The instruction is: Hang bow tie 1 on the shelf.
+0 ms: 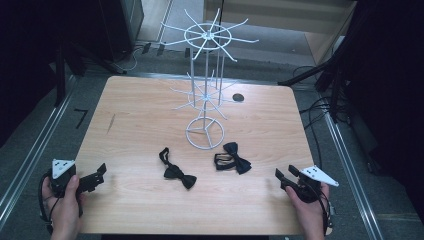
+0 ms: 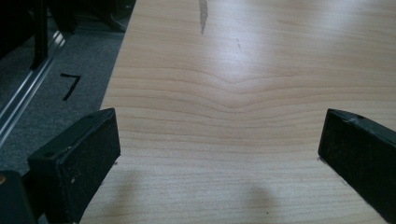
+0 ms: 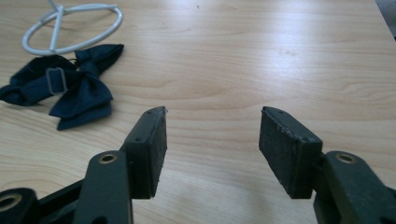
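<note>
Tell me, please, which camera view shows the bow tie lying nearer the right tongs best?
The right gripper view: the right-hand bow tie lies close, so its strap and buckle are plain beside the white stand's base ring. The high view shows it small and dark. The left gripper view looks over bare table.

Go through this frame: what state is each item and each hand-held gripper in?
Left hand-held gripper: open, empty.
Right hand-held gripper: open, empty.
Left bow tie: flat on table, strap trailing.
Right bow tie: flat on table, strap bunched.
White wire display stand: upright, hooks bare.
</note>
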Available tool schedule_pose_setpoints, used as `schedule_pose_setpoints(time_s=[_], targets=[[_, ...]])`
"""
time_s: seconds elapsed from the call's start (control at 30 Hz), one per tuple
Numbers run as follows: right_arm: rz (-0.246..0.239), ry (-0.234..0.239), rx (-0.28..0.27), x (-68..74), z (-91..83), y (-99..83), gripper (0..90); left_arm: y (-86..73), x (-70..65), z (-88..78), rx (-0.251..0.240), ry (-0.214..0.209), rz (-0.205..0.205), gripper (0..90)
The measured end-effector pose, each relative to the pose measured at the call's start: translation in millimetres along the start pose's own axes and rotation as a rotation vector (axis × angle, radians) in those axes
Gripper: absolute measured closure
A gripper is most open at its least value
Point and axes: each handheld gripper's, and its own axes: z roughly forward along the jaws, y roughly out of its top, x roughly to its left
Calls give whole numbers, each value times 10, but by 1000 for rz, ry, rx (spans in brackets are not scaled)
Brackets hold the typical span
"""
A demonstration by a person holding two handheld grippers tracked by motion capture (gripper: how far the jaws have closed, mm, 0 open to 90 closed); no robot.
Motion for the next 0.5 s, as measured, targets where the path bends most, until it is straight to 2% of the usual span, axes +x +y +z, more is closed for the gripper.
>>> schedule_pose_setpoints(time_s=[0.1, 0.17, 0.27, 0.5], targets=[[0, 5, 2, 30, -5, 28, 440, 5, -11, 10, 4, -2, 5, 0], [40, 16, -7, 100, -11, 76, 449, 2, -26, 8, 8, -5, 10, 0], [37, 24, -28, 181, -27, 125, 472, -2, -38, 7, 8, -6, 14, 0], [54, 3, -47, 337, -32, 221, 509, -7, -48, 1, 3, -10, 22, 0]])
